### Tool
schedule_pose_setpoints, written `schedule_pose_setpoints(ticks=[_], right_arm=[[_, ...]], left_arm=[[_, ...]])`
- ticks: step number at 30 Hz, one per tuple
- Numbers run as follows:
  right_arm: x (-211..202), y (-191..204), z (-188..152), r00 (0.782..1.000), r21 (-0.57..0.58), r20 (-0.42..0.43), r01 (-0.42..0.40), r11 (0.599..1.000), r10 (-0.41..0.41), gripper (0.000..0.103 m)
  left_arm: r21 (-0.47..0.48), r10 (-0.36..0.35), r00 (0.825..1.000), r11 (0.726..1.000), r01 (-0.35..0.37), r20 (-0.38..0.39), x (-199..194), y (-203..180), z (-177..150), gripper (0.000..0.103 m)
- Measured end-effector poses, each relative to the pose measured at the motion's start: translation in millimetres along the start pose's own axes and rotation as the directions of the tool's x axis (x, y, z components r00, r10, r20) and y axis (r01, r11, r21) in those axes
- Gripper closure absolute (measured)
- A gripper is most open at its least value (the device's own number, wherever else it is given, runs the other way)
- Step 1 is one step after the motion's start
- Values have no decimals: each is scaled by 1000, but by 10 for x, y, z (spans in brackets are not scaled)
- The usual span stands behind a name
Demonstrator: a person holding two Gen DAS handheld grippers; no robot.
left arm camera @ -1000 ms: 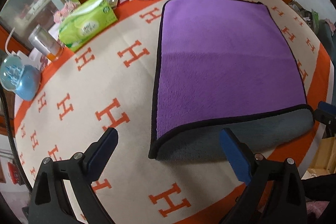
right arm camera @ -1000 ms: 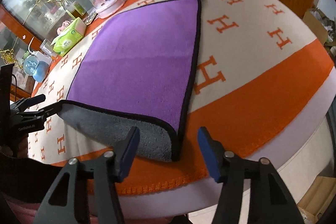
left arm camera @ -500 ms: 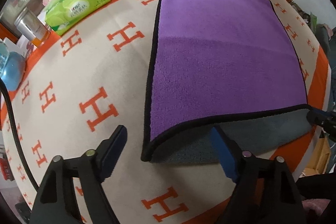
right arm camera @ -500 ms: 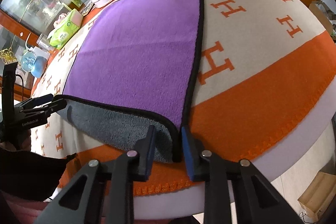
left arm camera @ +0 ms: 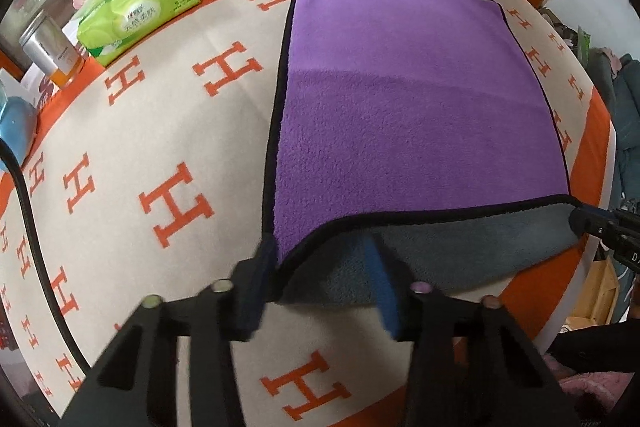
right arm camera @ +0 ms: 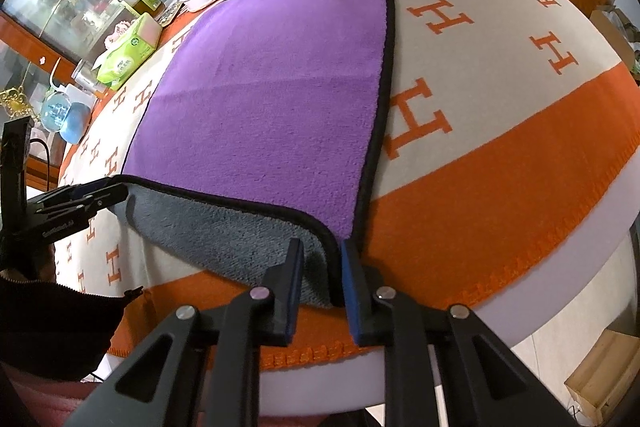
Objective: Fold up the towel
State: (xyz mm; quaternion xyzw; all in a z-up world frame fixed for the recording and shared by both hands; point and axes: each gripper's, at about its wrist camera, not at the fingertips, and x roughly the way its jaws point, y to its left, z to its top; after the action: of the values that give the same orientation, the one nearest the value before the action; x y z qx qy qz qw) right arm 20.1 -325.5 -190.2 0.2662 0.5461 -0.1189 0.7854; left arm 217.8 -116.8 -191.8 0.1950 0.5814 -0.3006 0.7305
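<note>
So the purple towel [left arm camera: 420,115] lay flat on the table [left arm camera: 132,131] with its near edge flipped back, grey underside showing. The right gripper [right arm camera: 322,267] had its jaws pinched on the near right corner, and the left gripper [left arm camera: 320,259] had its jaws narrowed around the near left corner but, as far as I could tell, not fully clamped yet. My take: get the left pinch solid on the black hem before lifting anything, then raise both corners together at matching height and carry them to the far edge so the hems line up. The tissue pack [left arm camera: 140,7] sat well off to the left, no trouble there.
</note>
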Motion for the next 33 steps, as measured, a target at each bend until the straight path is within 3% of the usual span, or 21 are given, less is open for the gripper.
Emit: schedule_pose_setpoints(ticks=[4,7,13,20,33], right_arm=[[-8,9,4,1000,1,3,1,1000,-1,88],[-12,15,8,1000,2,4,2,1000,-2,90],[-17,43,34,1000,-9,6,7,1000,-7,98],[-61,104,66,1000,-40,29,12,999,-11,99],[-296,148,148,994,-68,110,26,997,-19,99]], left_arm=[[-22,-11,1000,1000,11,-3,1,51,21,84],[-31,-19,1000,999,18,-5,-12,74,8,92],[-42,-26,1000,999,26,-11,-36,114,-19,96],[-30,-25,999,999,24,-23,-49,109,14,99],[-23,-22,997,999,23,69,-496,51,163,99]])
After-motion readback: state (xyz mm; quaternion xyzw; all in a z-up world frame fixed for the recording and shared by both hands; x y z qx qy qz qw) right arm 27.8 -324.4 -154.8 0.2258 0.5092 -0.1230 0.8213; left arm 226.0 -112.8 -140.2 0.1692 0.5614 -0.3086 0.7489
